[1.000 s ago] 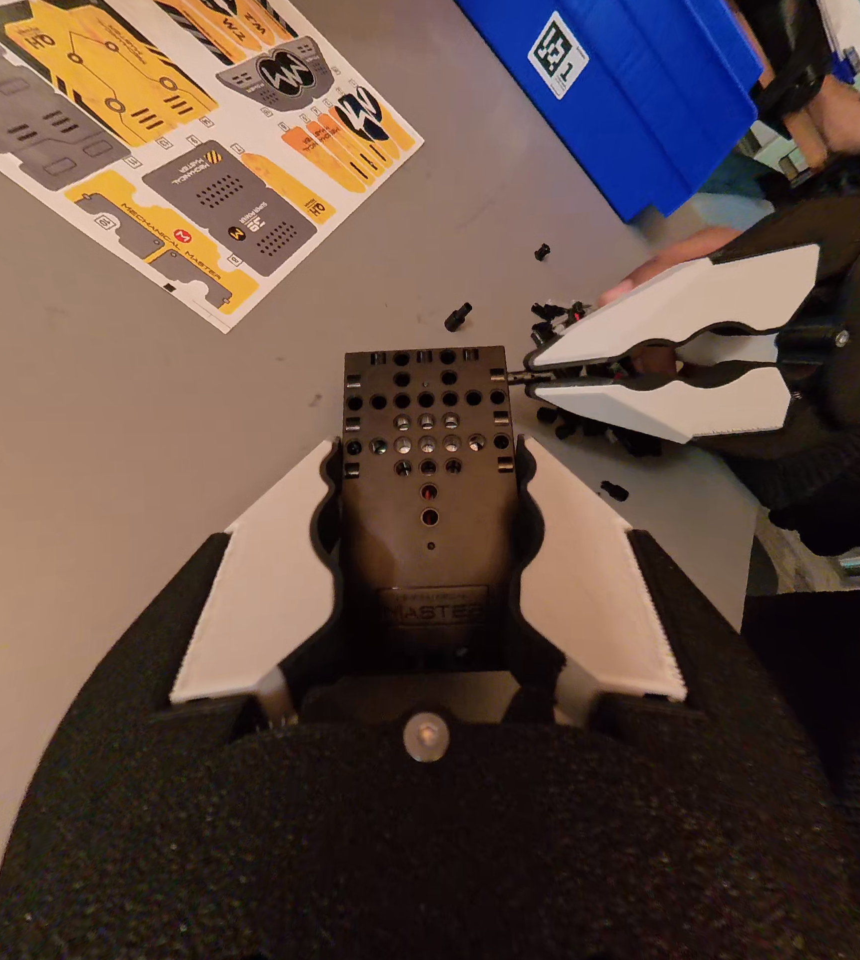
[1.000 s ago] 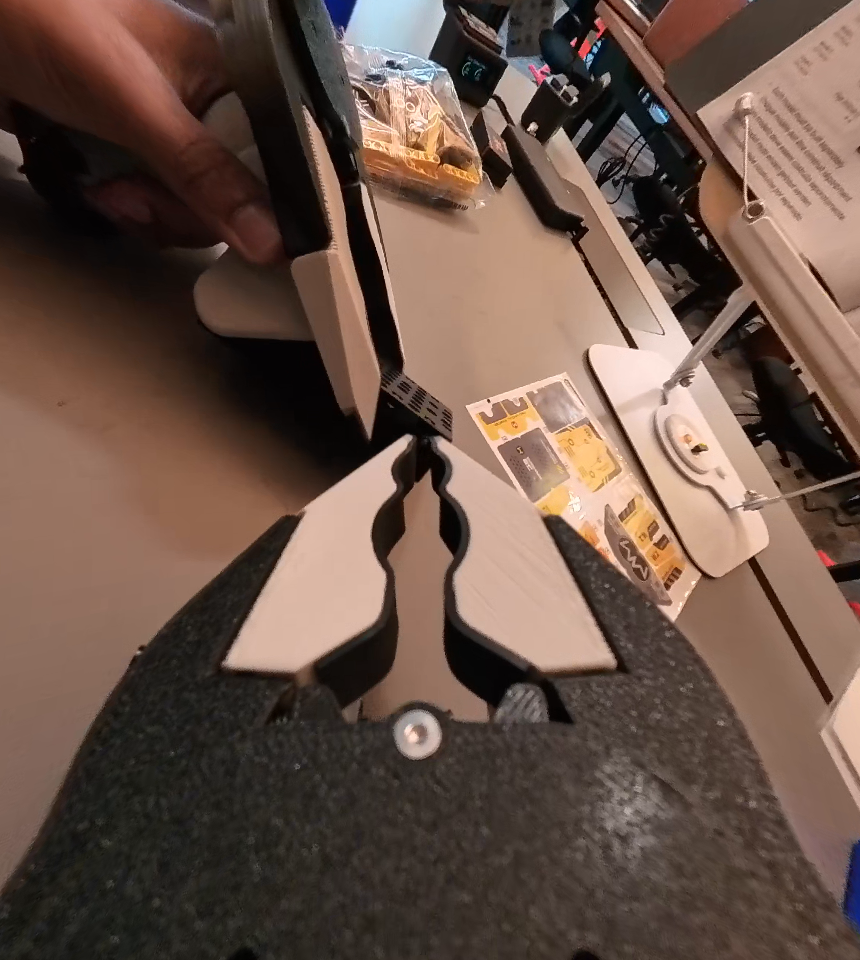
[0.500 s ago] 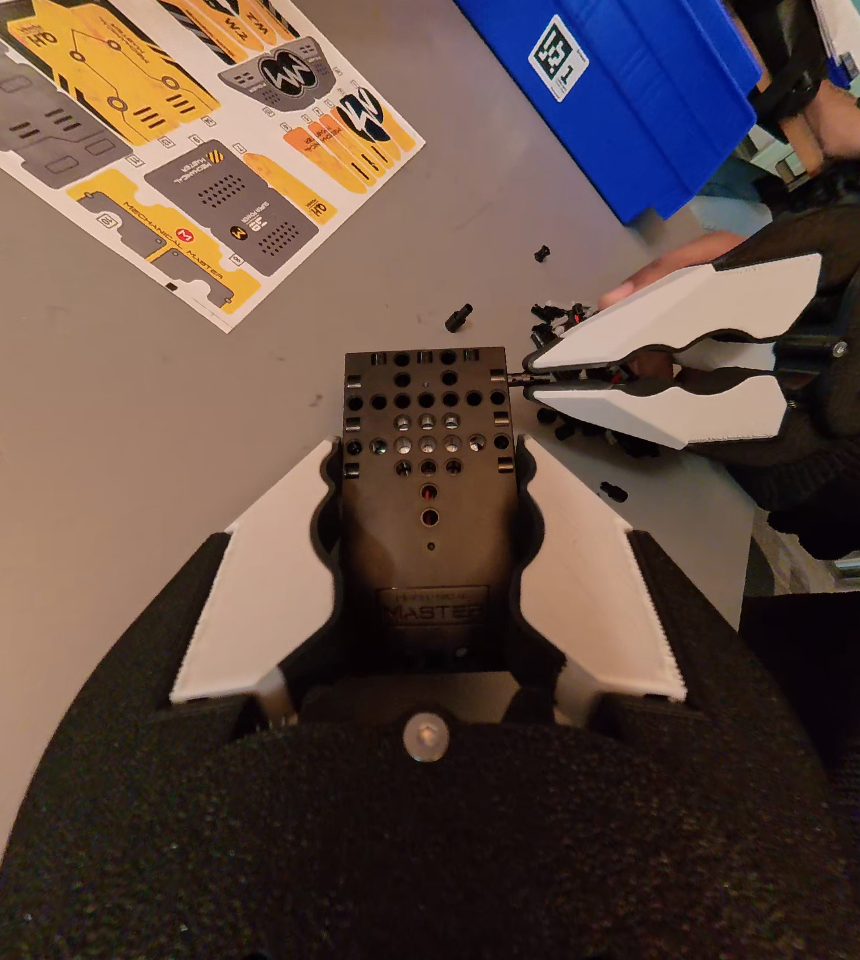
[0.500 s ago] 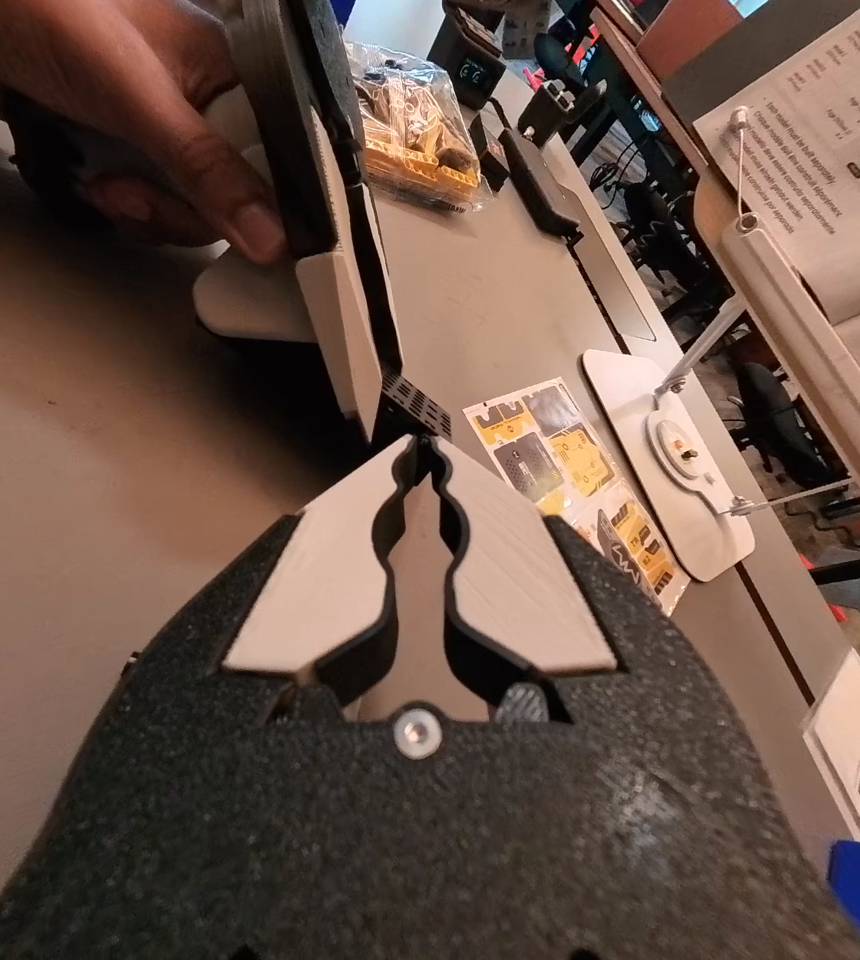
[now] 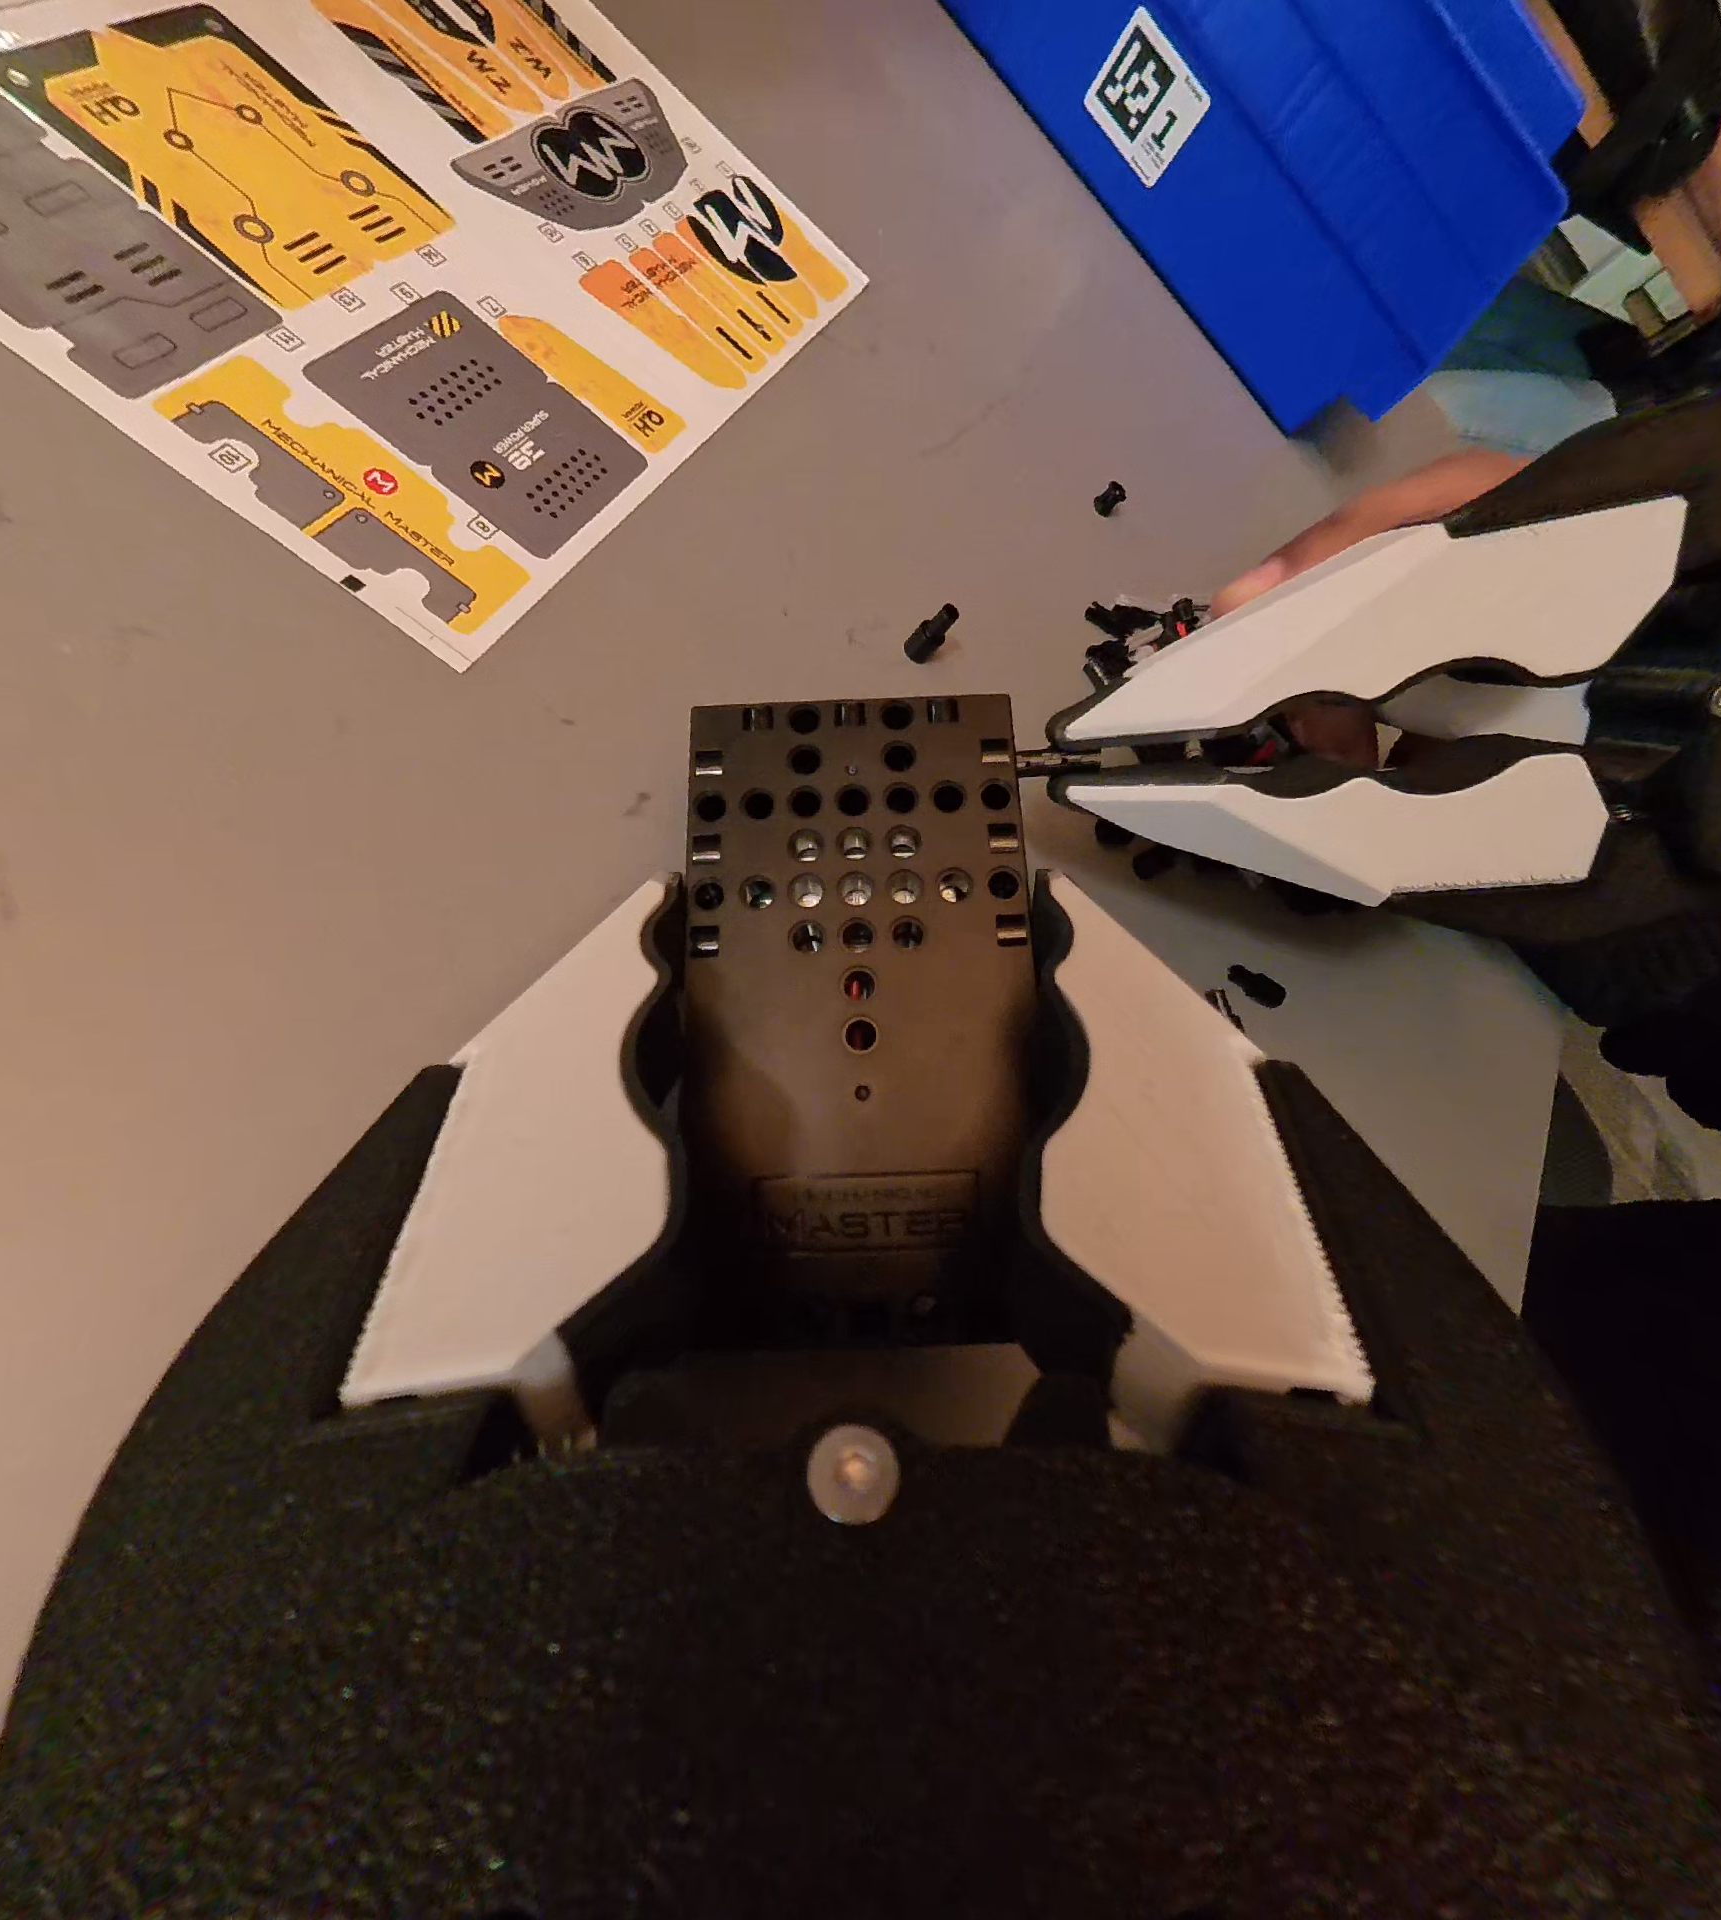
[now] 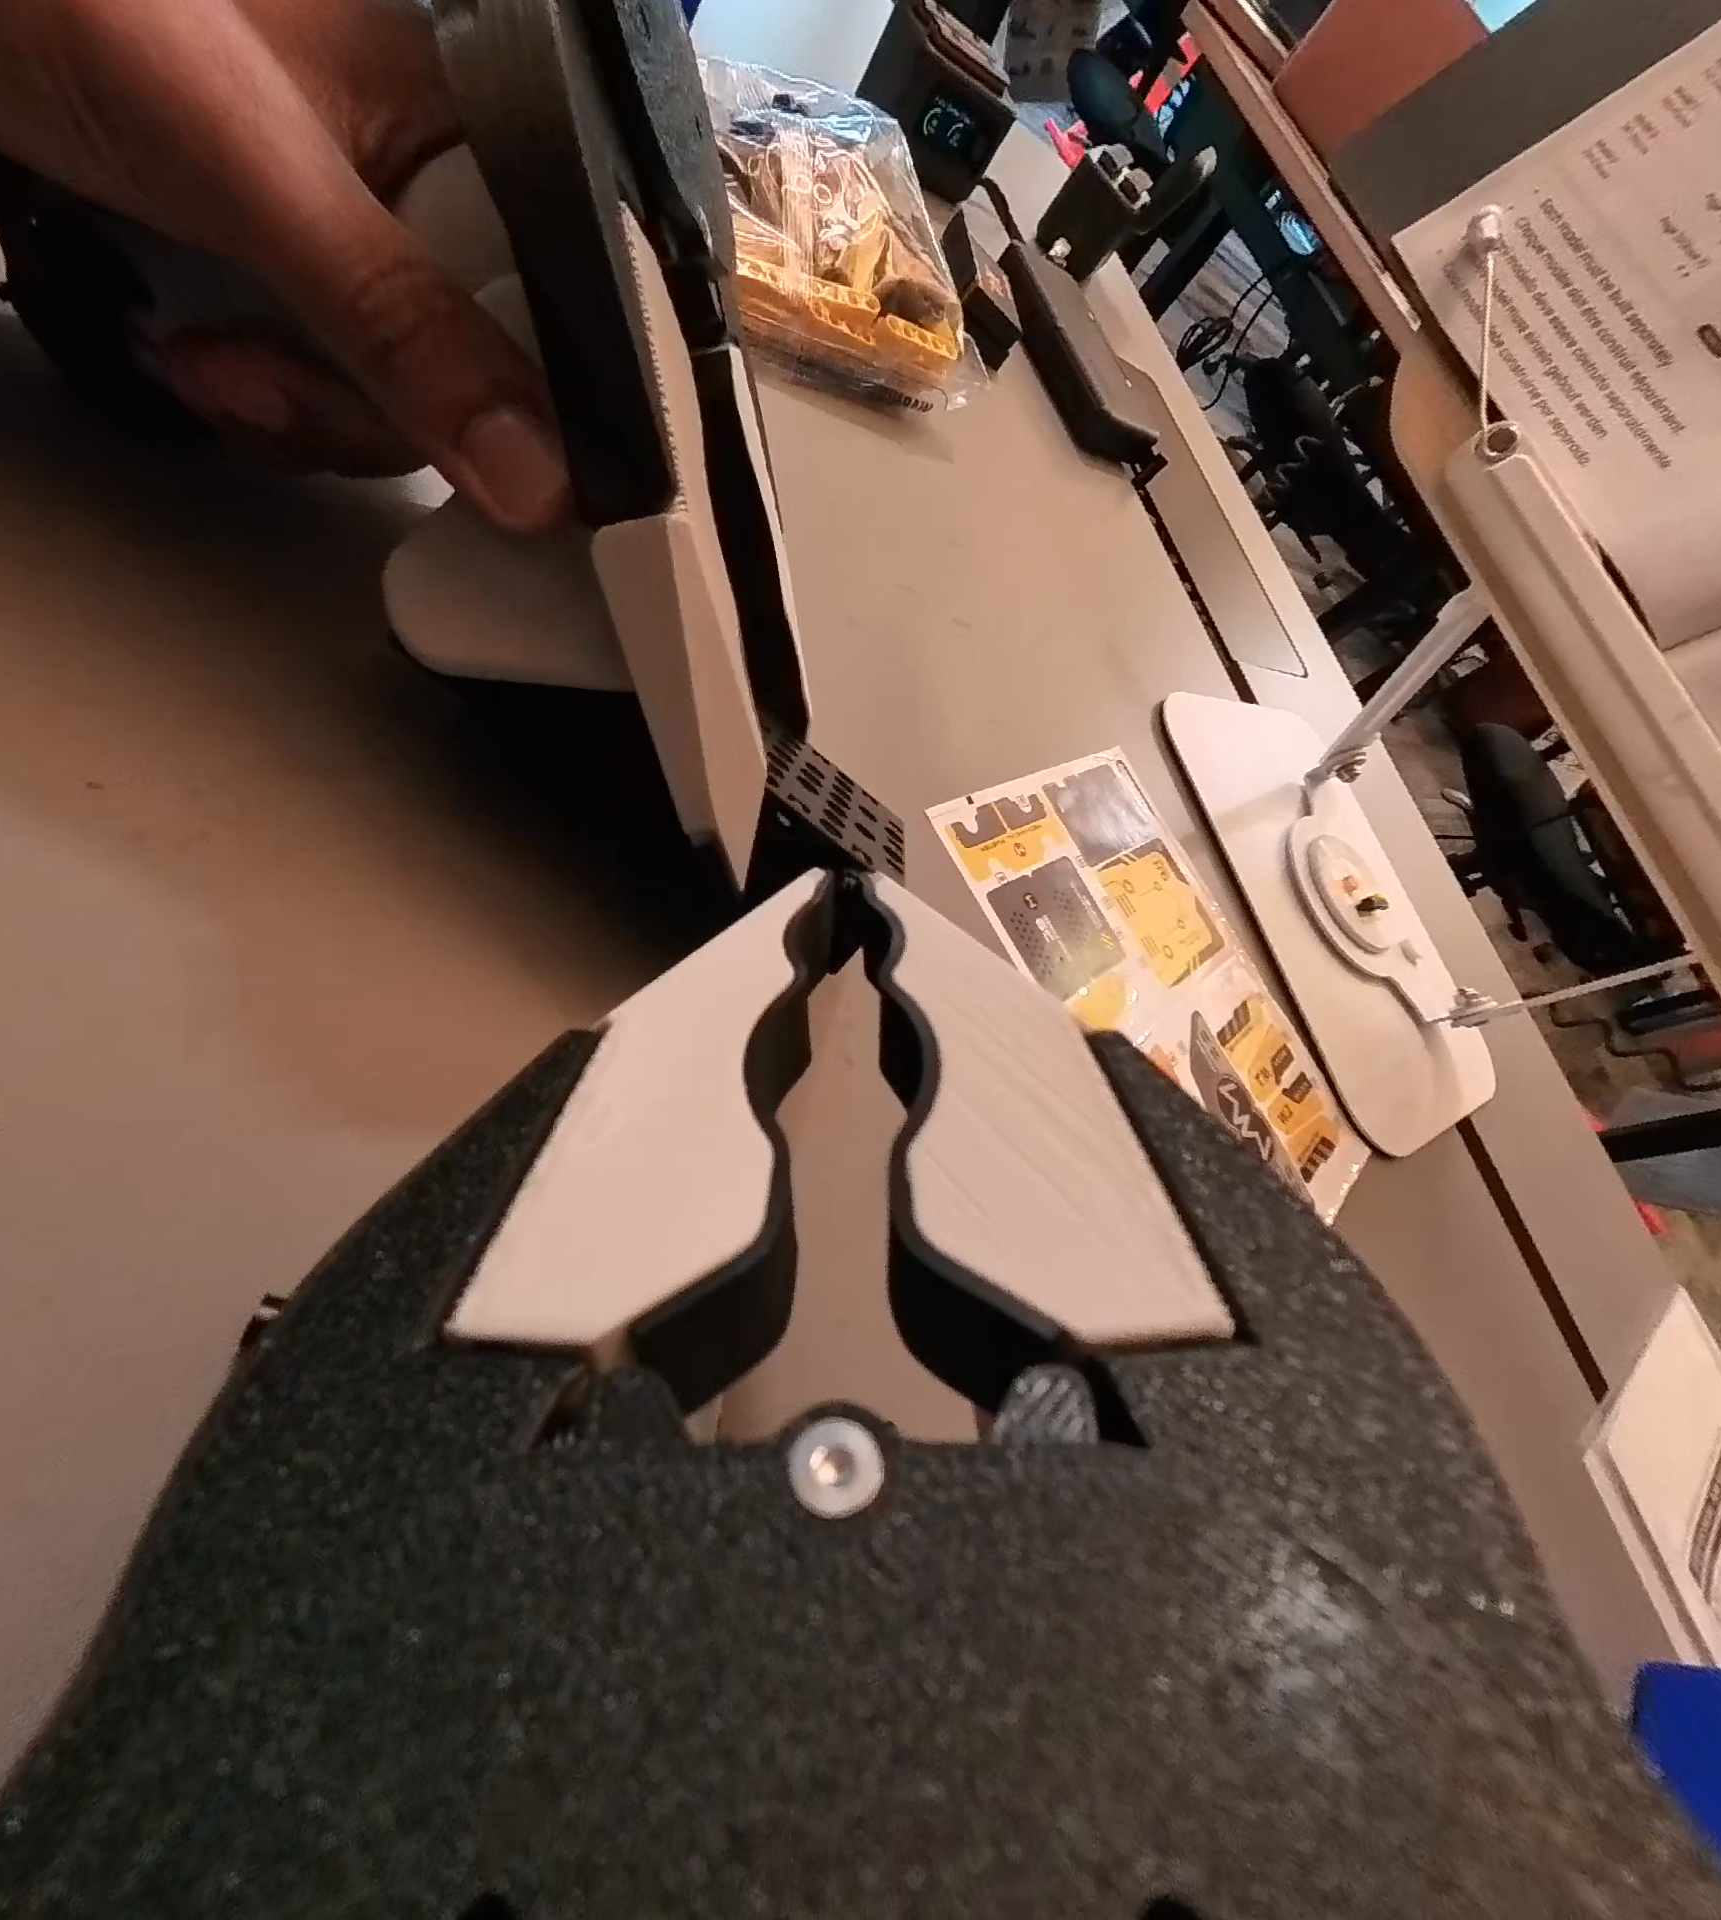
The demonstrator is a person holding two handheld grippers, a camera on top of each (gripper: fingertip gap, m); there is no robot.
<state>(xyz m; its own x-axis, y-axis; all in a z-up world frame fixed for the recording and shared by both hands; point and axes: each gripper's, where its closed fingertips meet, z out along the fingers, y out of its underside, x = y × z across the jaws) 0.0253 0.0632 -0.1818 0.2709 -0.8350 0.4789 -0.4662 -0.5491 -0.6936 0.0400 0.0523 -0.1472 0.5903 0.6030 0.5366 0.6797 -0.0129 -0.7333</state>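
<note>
A dark brown rectangular plastic block pierced with rows of round holes point(image 5: 854, 935) is clamped between the white fingers of the left gripper point(image 5: 856, 894), its long sides pressed by both pads, and is held over the grey tabletop point(image 5: 212, 935). Against the block's right edge, near its far corner, a small black plastic pin point(image 5: 1041, 761) is presented by the right gripper point(image 5: 1069, 764), whose jaws are closed on the pin's outer end; the pin's tip touches or just enters a side hole, though which cannot be told. In the right wrist view the pinched tip point(image 6: 848, 902) is seen directly before the block's perforated corner point(image 6: 835, 821).

A pin-to-block joining is judged to be in hand; straight alignment with the hole and a steady counter-hold would be called for.

Loose black pins point(image 5: 931, 631) are scattered just beyond the block. Farther off lie a yellow-and-grey sticker sheet point(image 5: 316, 291) and a blue plastic bin point(image 5: 1303, 187).
</note>
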